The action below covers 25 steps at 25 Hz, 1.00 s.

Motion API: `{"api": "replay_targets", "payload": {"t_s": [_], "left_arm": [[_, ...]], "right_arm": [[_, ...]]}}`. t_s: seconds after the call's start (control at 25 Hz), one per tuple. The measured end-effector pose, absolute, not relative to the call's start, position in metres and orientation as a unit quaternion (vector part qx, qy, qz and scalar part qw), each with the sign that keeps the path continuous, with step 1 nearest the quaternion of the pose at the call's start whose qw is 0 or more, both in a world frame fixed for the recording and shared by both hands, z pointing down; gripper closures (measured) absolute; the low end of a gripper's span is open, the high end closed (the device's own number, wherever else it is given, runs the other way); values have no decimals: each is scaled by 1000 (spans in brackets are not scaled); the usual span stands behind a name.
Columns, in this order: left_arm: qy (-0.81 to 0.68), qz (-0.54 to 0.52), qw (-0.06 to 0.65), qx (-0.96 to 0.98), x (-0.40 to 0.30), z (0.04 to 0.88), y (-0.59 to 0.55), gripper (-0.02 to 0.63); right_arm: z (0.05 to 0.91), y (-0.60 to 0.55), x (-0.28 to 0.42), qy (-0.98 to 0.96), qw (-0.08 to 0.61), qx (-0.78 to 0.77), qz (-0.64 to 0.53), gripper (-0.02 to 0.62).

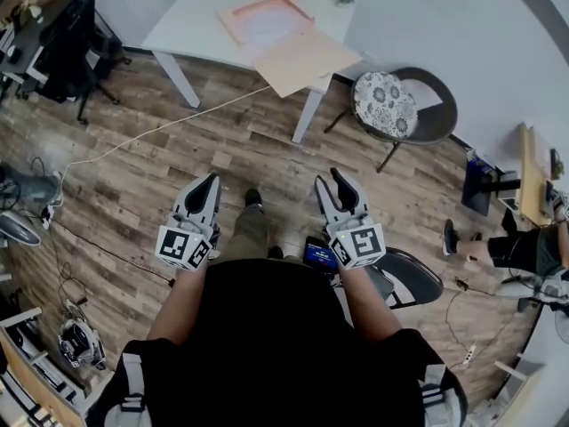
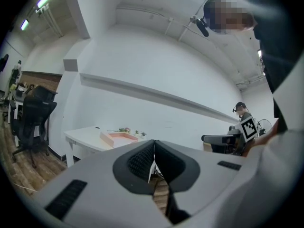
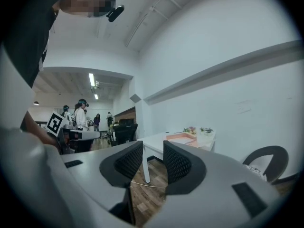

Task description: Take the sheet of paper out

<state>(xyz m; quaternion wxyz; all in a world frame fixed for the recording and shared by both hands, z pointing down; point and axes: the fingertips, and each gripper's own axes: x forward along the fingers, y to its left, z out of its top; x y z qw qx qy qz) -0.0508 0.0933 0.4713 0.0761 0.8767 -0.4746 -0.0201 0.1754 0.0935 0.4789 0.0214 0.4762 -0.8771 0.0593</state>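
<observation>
A pale tan sheet of paper (image 1: pixel 305 59) lies on the white table (image 1: pixel 191 16) at the far side of the room, its corner hanging over the near edge. Beside it sits a pink tray (image 1: pixel 265 18), also seen in the left gripper view (image 2: pixel 118 137) and the right gripper view (image 3: pixel 180 137). Both grippers are held at waist height over the wooden floor, well short of the table. My left gripper (image 1: pixel 212 181) (image 2: pixel 153 144) is shut, pads touching, with nothing in it. My right gripper (image 1: pixel 331 179) (image 3: pixel 153 148) is open and empty.
A chair with a floral cushion (image 1: pixel 391 105) stands right of the table. A black office chair (image 1: pixel 76 38) is at far left. A thin cable (image 1: pixel 151 132) runs across the floor. A black seat (image 1: pixel 409 278) is close at my right. Another person (image 1: pixel 516 247) sits at the right edge.
</observation>
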Motion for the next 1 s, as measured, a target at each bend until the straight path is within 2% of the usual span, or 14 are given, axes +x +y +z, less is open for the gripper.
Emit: {"api": "replay_targets", "payload": {"t_s": [0.52,1.0], "left_arm": [[-436,-27,84,896,-60,467,-88,602],[-445,-38,96,889,-98,479,-174,602]], "right_arm": [[462,-78,131,-883,39,464,61,454],[452,-164,112,-883,34,465,51,463]]}}
